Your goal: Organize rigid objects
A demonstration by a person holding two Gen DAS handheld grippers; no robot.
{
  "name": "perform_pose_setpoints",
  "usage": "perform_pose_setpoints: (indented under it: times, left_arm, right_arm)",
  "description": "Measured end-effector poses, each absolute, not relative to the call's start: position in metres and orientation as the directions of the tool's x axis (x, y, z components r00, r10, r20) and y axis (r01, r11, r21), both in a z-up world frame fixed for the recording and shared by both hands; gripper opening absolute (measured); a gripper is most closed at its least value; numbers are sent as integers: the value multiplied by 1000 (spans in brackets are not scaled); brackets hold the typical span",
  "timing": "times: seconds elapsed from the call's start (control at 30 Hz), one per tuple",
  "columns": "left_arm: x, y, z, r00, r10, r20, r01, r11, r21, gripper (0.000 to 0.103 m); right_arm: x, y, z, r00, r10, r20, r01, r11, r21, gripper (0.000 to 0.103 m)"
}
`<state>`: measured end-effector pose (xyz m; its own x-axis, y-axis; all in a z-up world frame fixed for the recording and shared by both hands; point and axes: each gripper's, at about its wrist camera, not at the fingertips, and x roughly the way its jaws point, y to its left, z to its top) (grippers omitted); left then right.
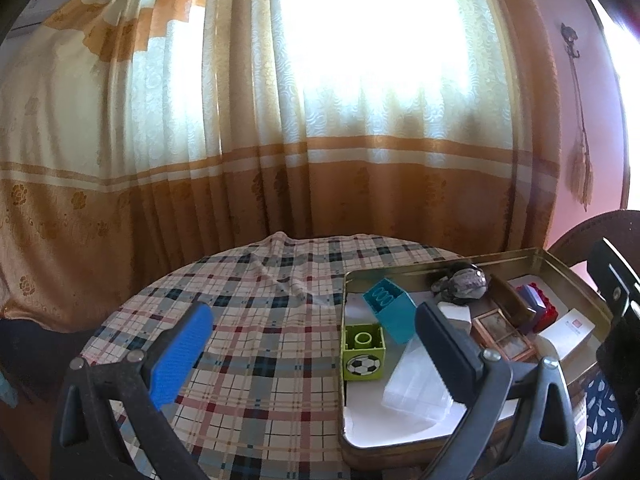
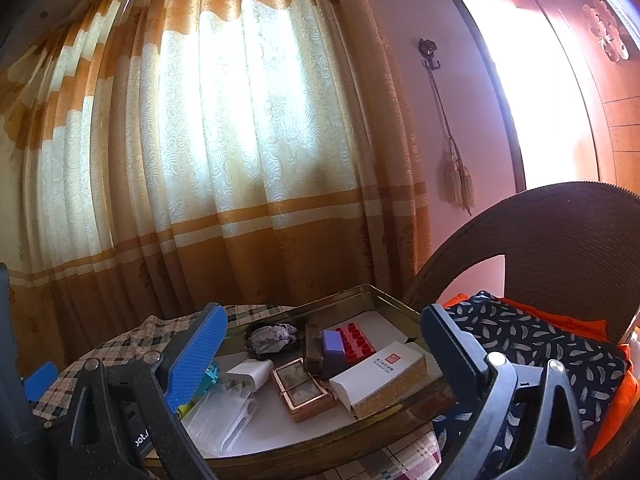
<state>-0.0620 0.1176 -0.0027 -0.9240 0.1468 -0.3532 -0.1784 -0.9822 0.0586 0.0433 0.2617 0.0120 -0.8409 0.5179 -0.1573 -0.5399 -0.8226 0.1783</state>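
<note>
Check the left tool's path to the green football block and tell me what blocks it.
Nothing visible does. The left tool is open above the tablecloth, and the green football block sits just inside the tin tray by its near-left wall. The teal block leans behind it.

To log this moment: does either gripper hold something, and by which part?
Nothing is held. The left gripper and right gripper are both open above the tin tray.

The blue finger (image 2: 192,356) of the right gripper covered most of the teal block (image 2: 211,376) and green block (image 2: 183,410). In the left wrist view, the other gripper's dark finger (image 1: 448,352) hid part of the clear plastic case (image 1: 416,384). The tray (image 1: 400,450) ran off the bottom edge.
</note>
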Motion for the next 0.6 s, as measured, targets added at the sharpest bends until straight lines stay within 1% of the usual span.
perform_pose_setpoints:
  times: [0.27,0.6]
  left_arm:
    - [-65,120,-4,-912,161,-376,-191,-981,44,103]
    - [-64,126,-4,-909,169,-381,-212,-975,72,103]
  right_arm:
    - [44,262,12,-838,522,-159,-545,-819,180,99]
    - [44,262,11,-837,524,-160,-547,-817,182,99]
